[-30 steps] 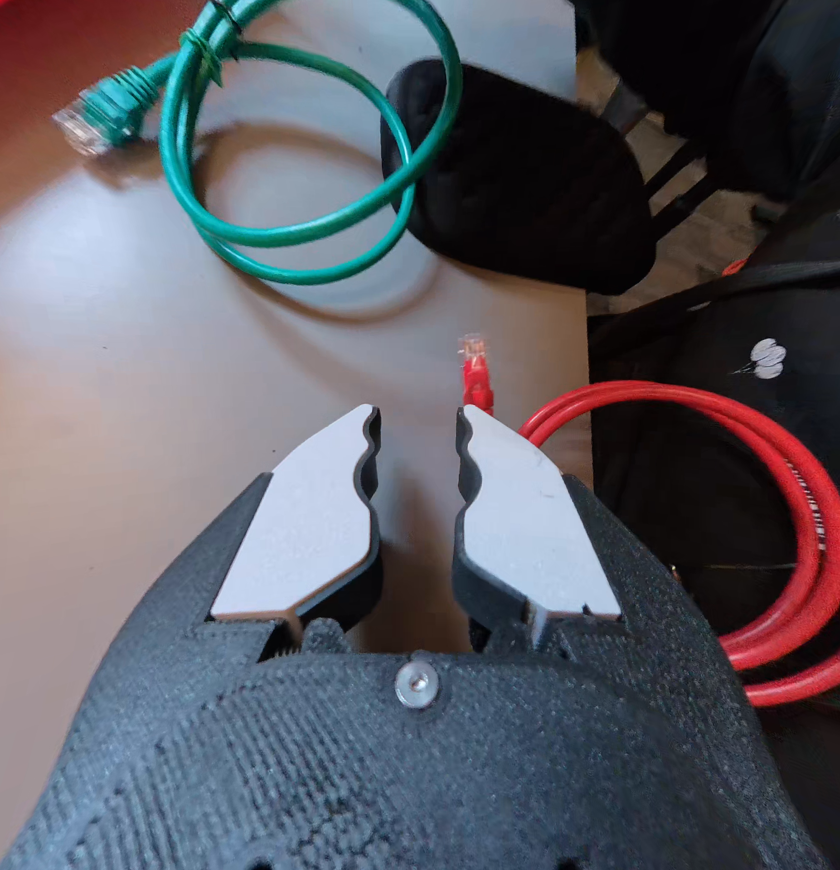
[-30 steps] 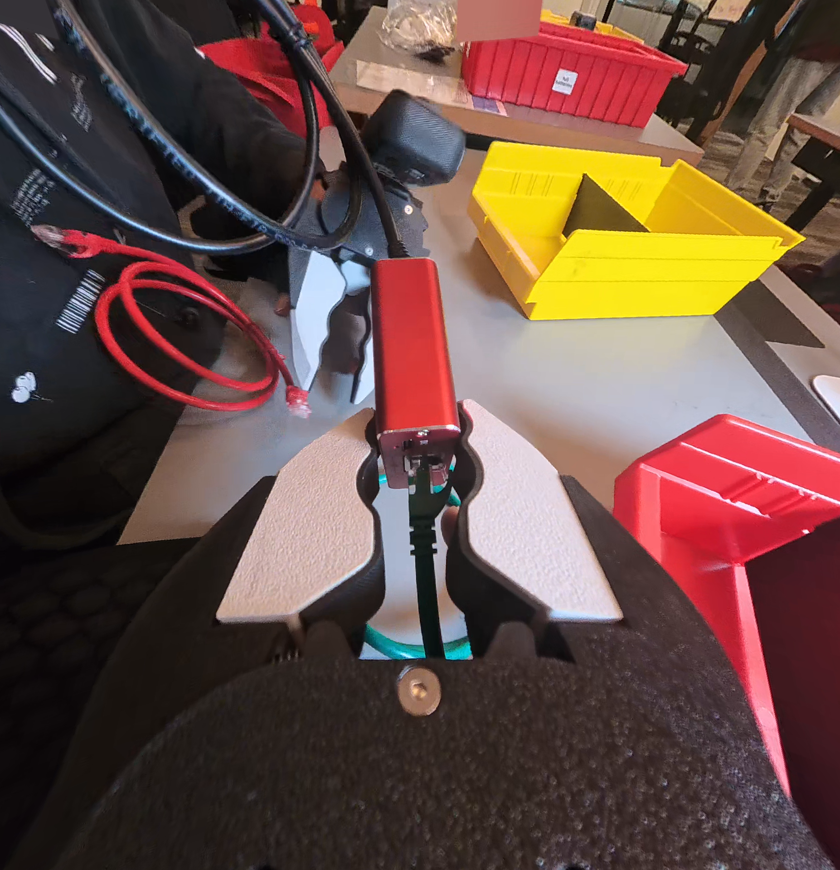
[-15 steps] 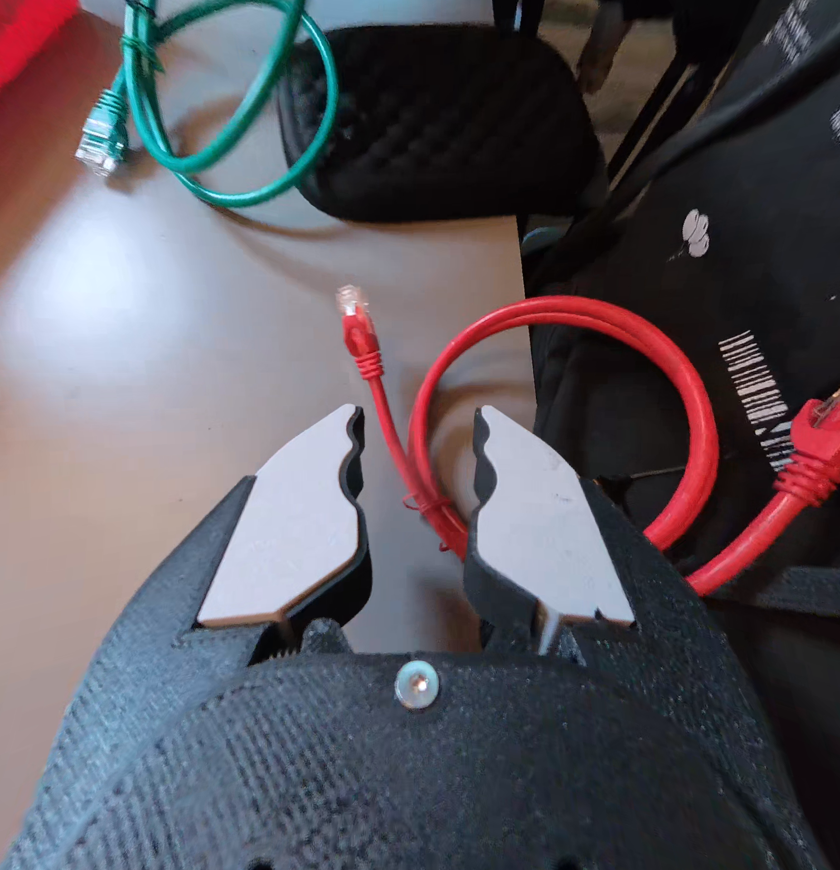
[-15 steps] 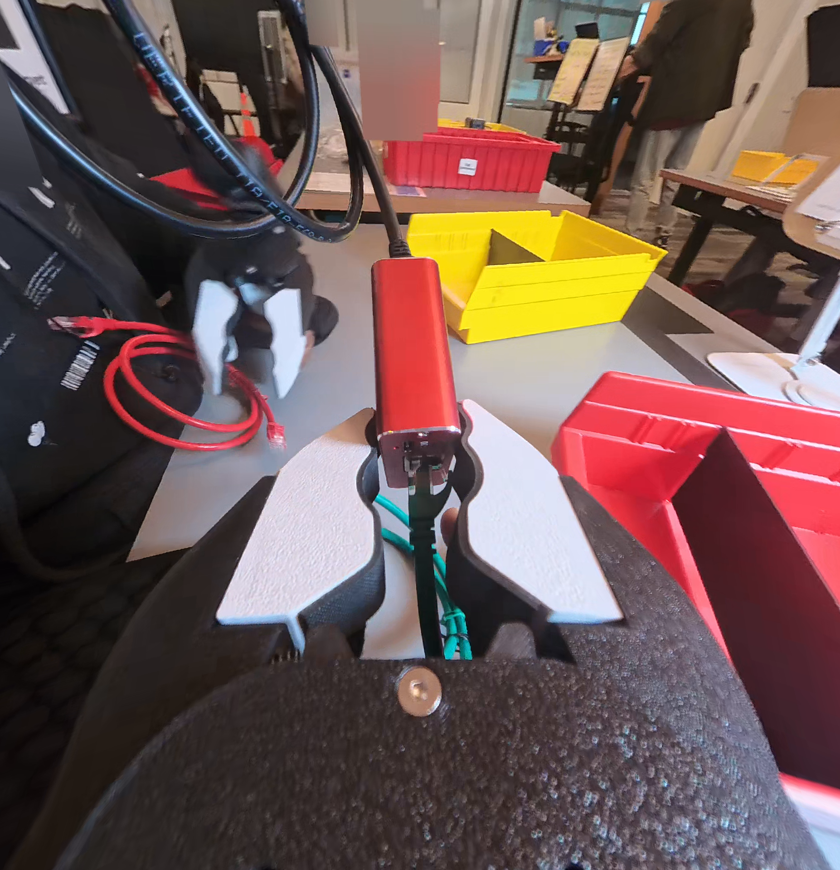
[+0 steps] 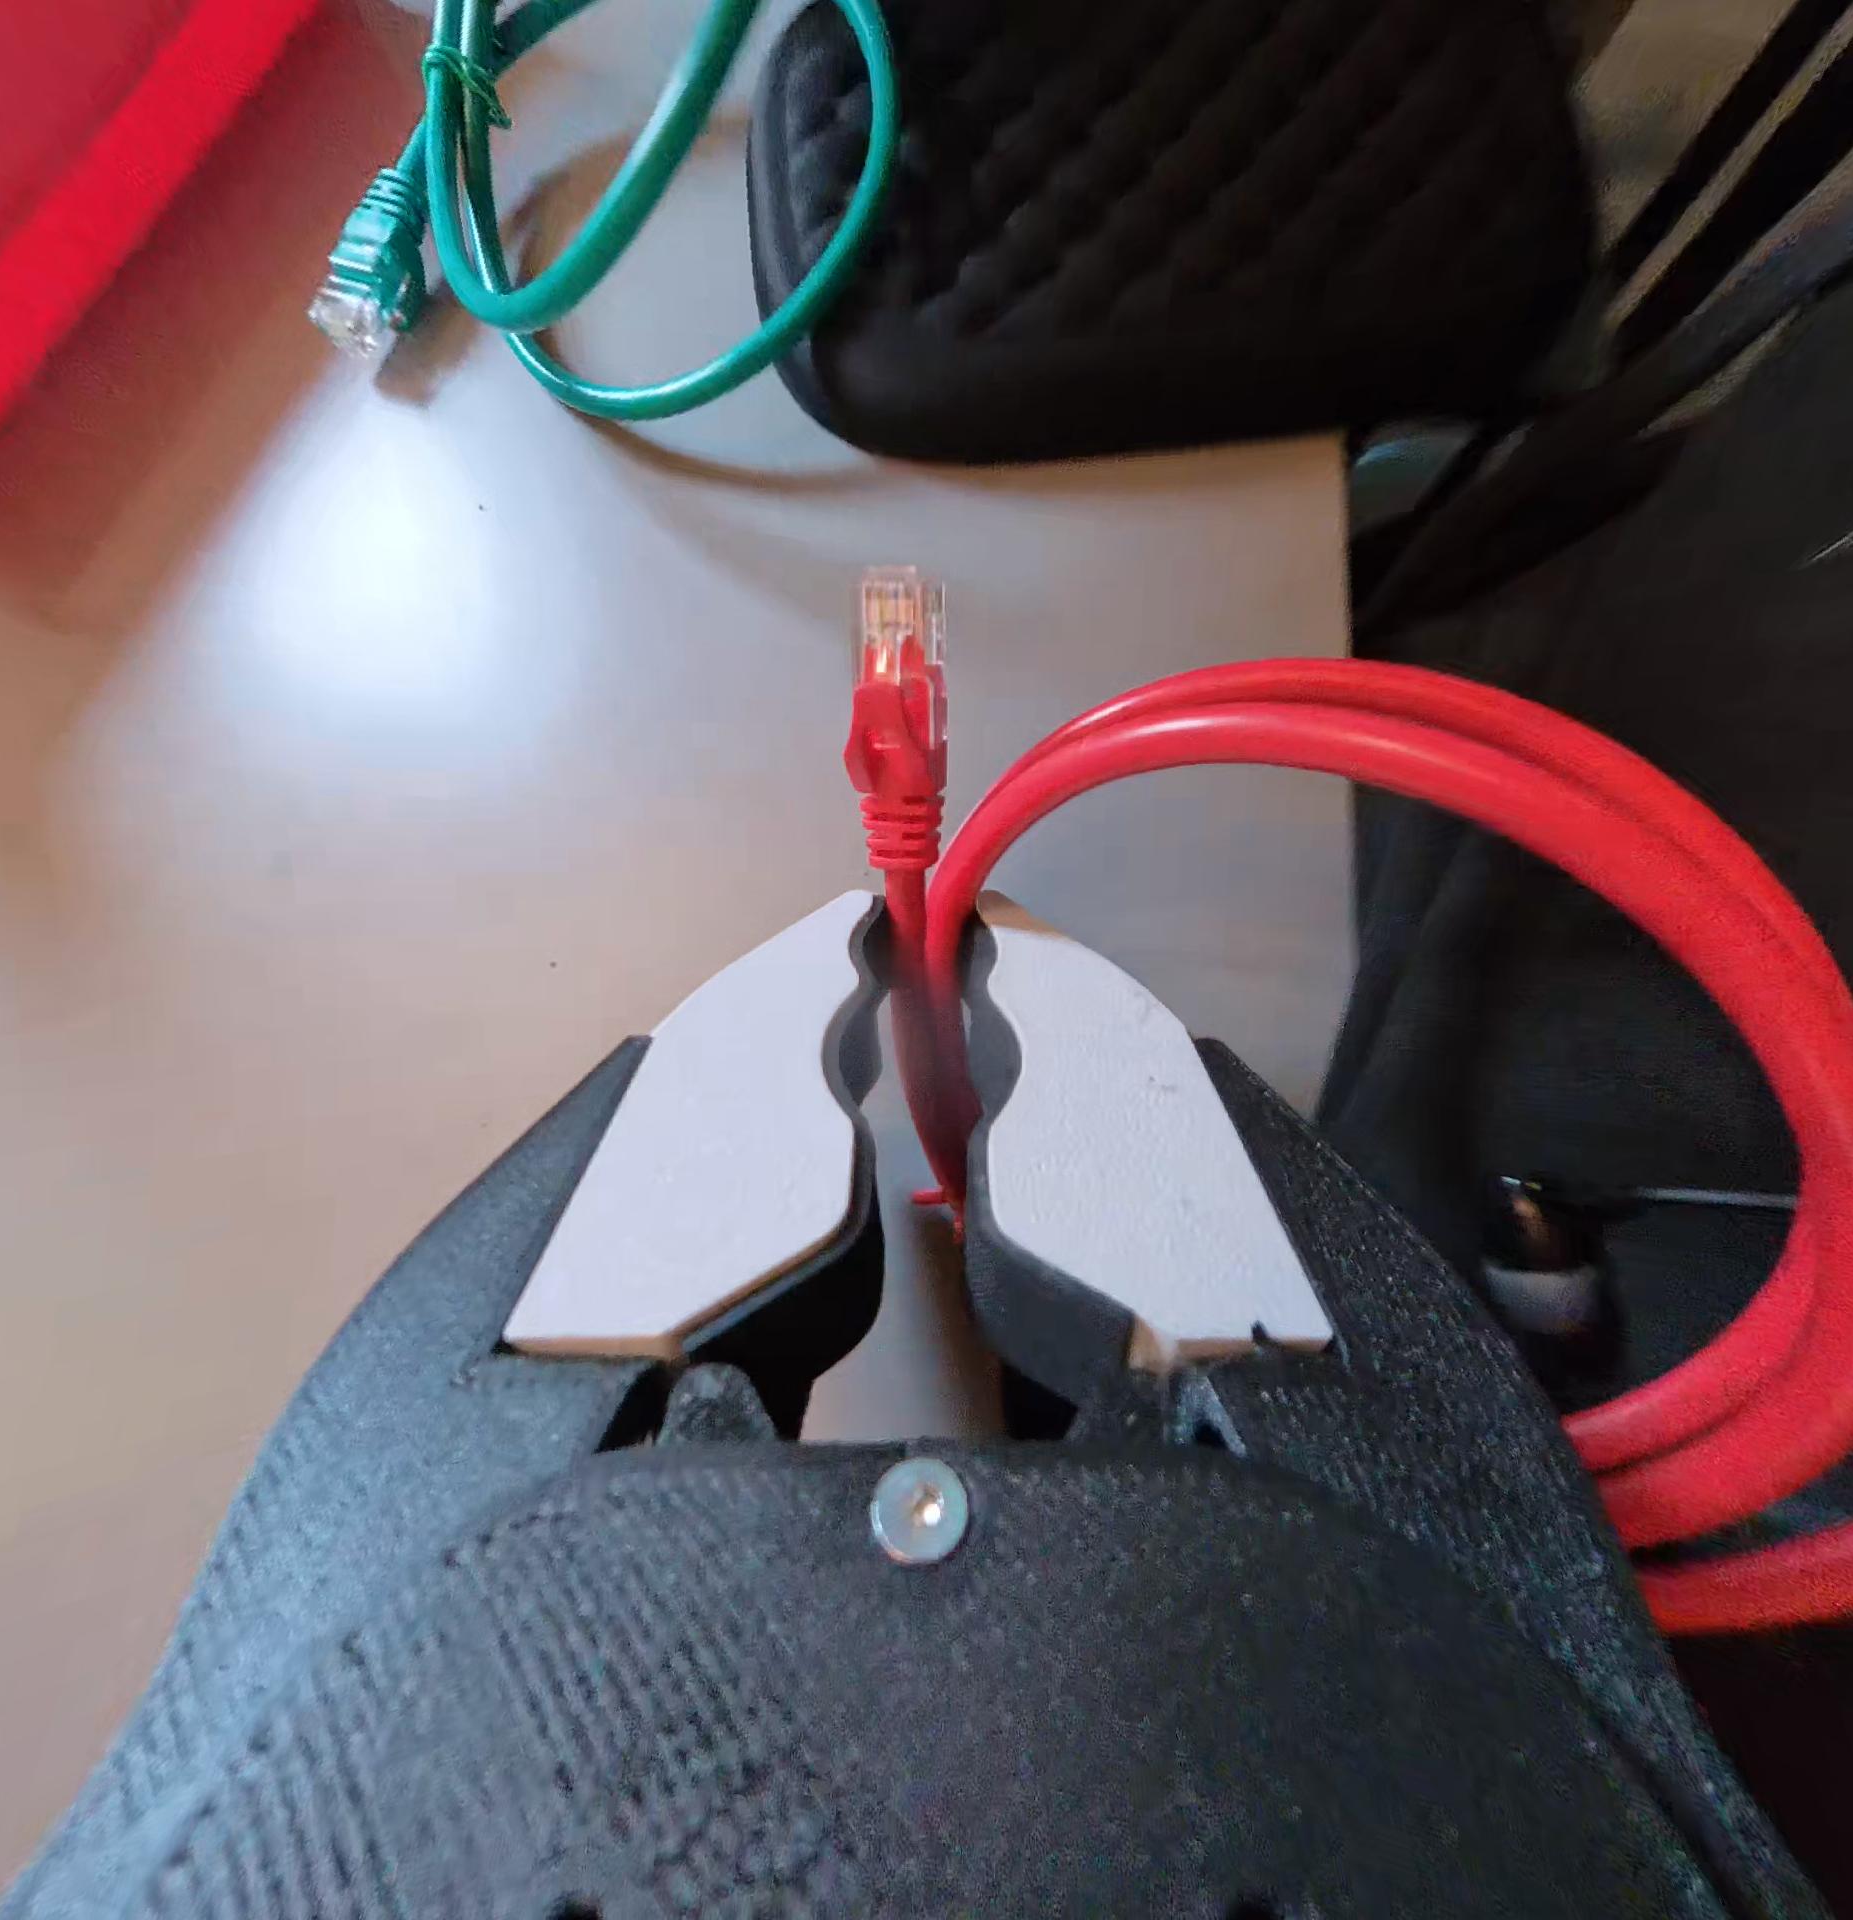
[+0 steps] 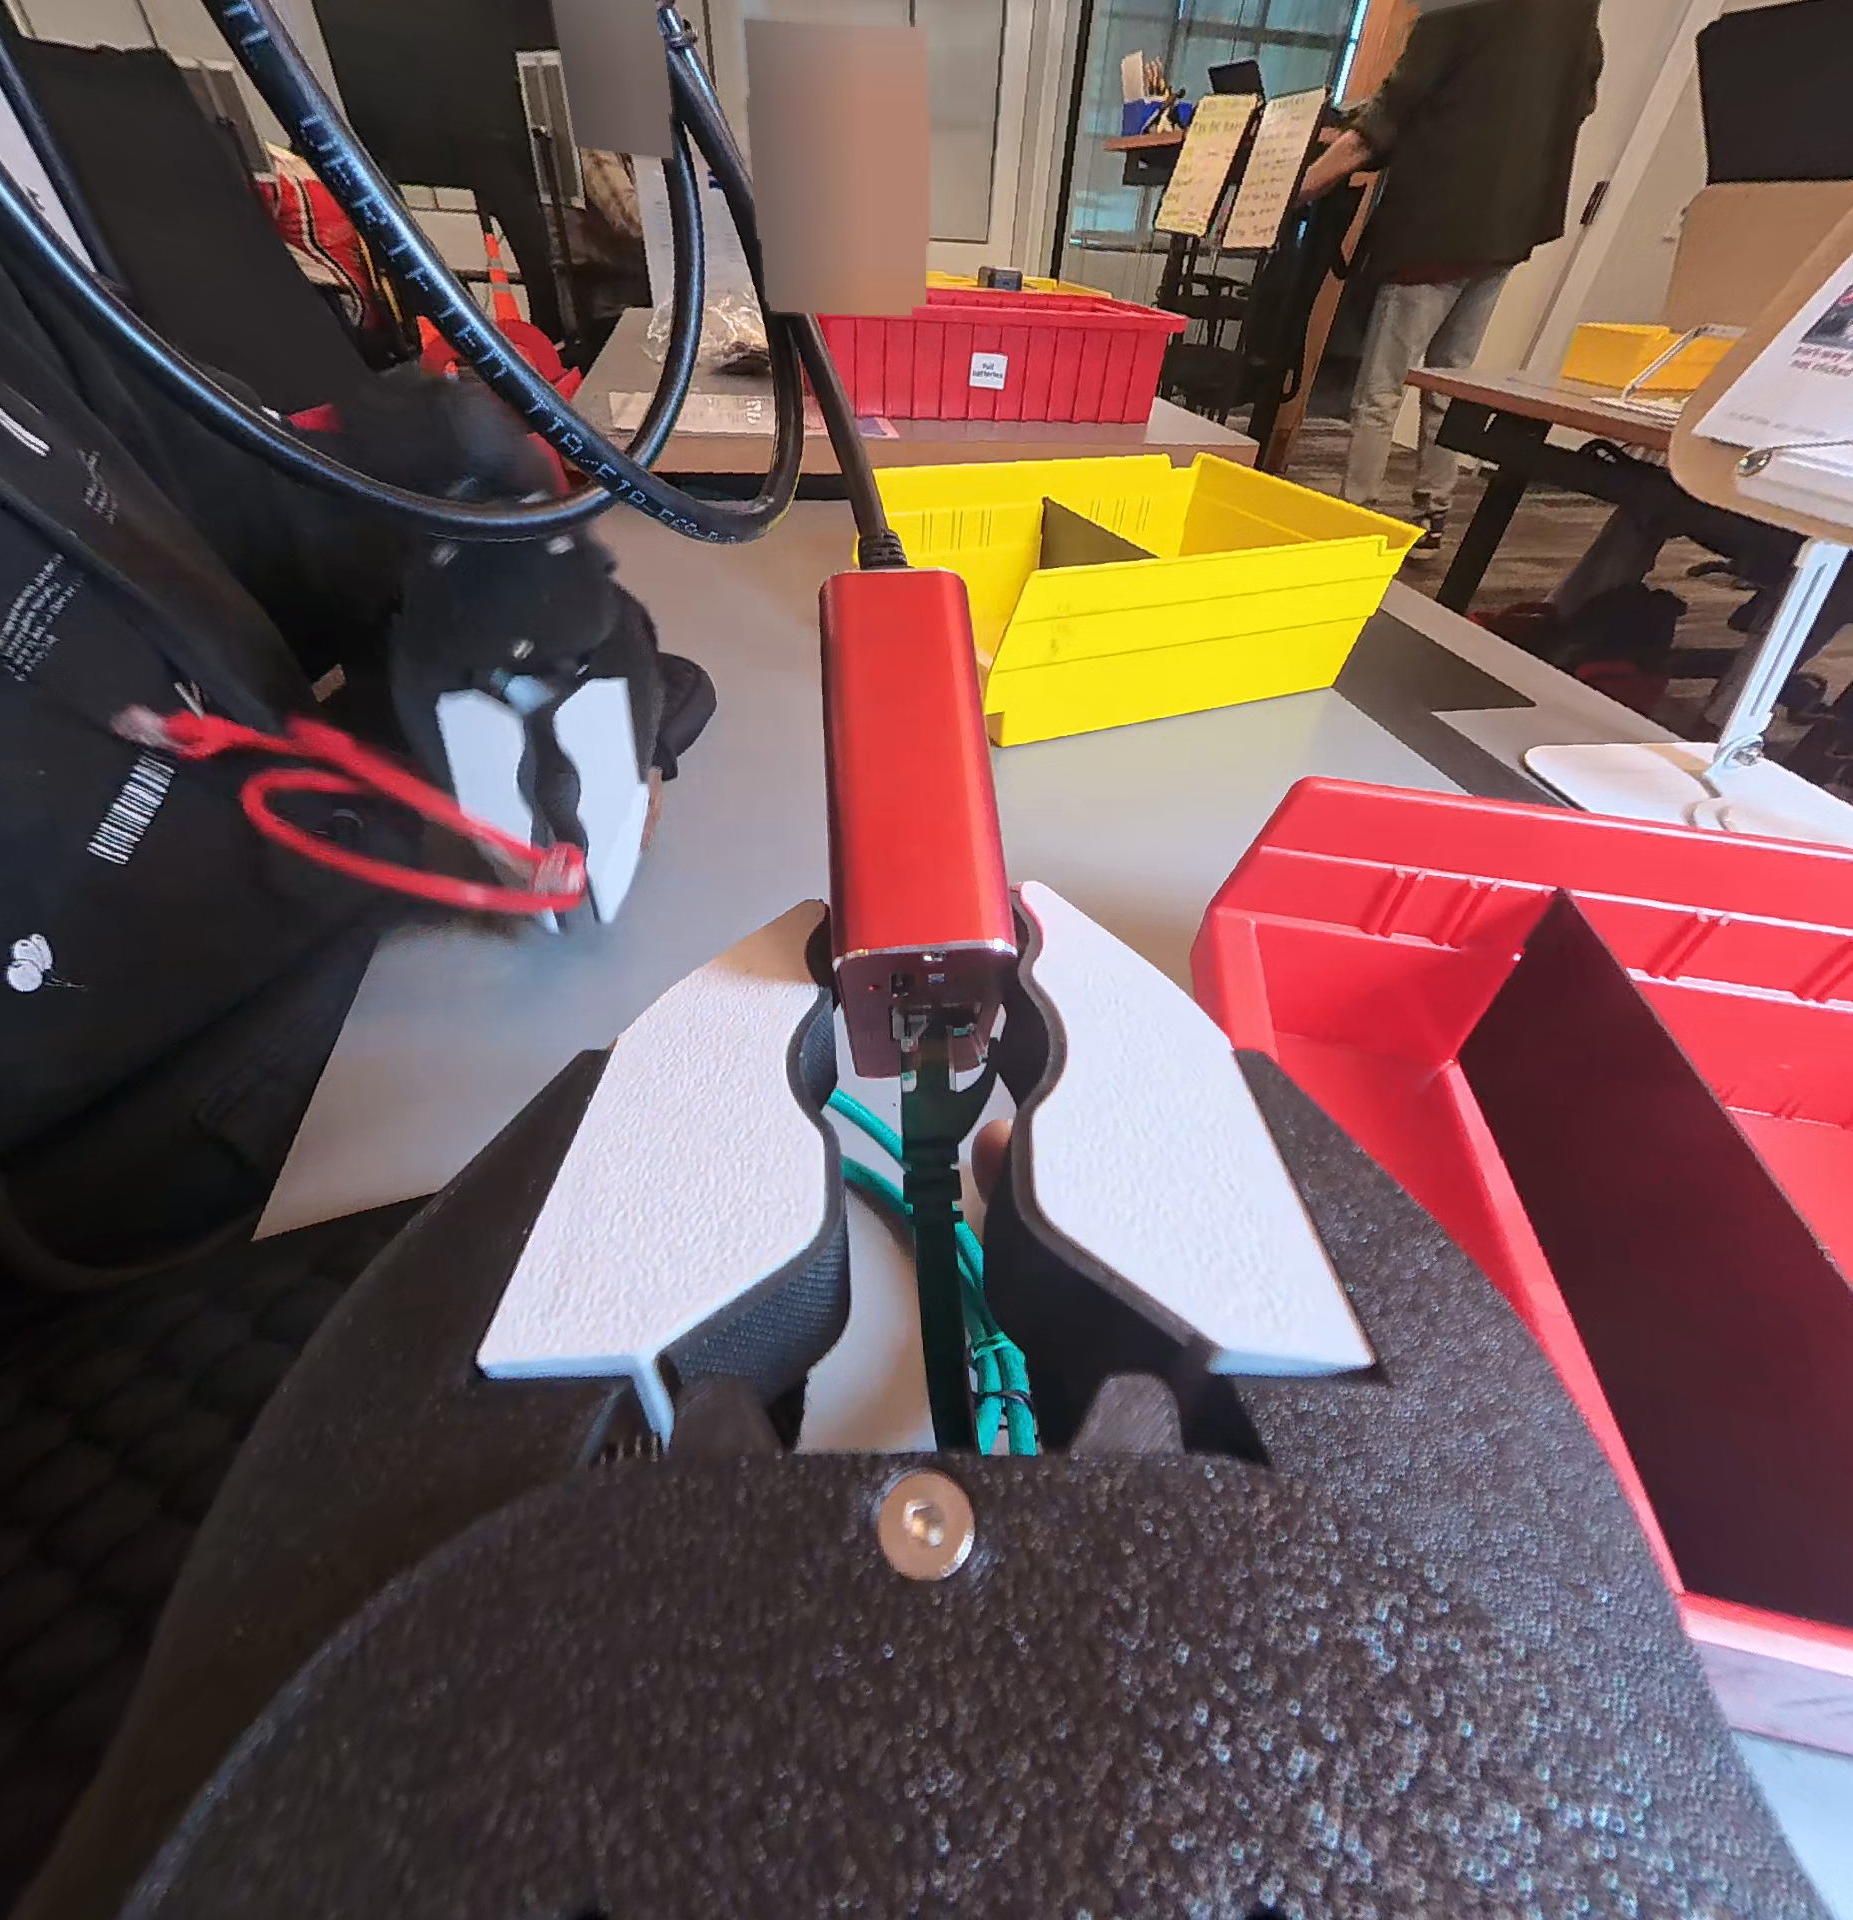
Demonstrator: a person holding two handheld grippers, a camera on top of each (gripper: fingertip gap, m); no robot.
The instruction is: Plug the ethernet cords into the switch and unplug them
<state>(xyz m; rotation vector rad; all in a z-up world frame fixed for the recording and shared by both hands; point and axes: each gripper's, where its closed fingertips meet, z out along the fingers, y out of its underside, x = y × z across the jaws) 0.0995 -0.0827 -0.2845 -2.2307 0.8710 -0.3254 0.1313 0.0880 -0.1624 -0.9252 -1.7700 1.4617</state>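
Note:
My left gripper (image 5: pixel 927 914) is shut on the red ethernet cord (image 5: pixel 1524 790), just behind its clear plug (image 5: pixel 898 634), which points forward above the grey table (image 5: pixel 330 779). The cord's coil loops to the right past the table edge. A green ethernet cord (image 5: pixel 631 239) with a free plug (image 5: pixel 366 281) lies at the far left. My right gripper (image 6: pixel 922 925) is shut on the red switch (image 6: pixel 911 769), with a dark green cord (image 6: pixel 937 1226) plugged into its near end and a black cable leaving its far end. The left gripper (image 6: pixel 563 821) shows at the left there.
A red bin (image 6: pixel 1587 1049) stands right of the switch and a yellow bin (image 6: pixel 1192 603) behind it. A black chair seat (image 5: pixel 1161 229) sits off the table's far edge. Black clothing (image 6: pixel 101 831) is on the left. A person stands far back. The grippers' ends are close to 20 centimetres from one another.
My left gripper has moved onto the red cord and shut on it behind the plug, lifting the plug end. My right gripper has tilted up with the switch still held.

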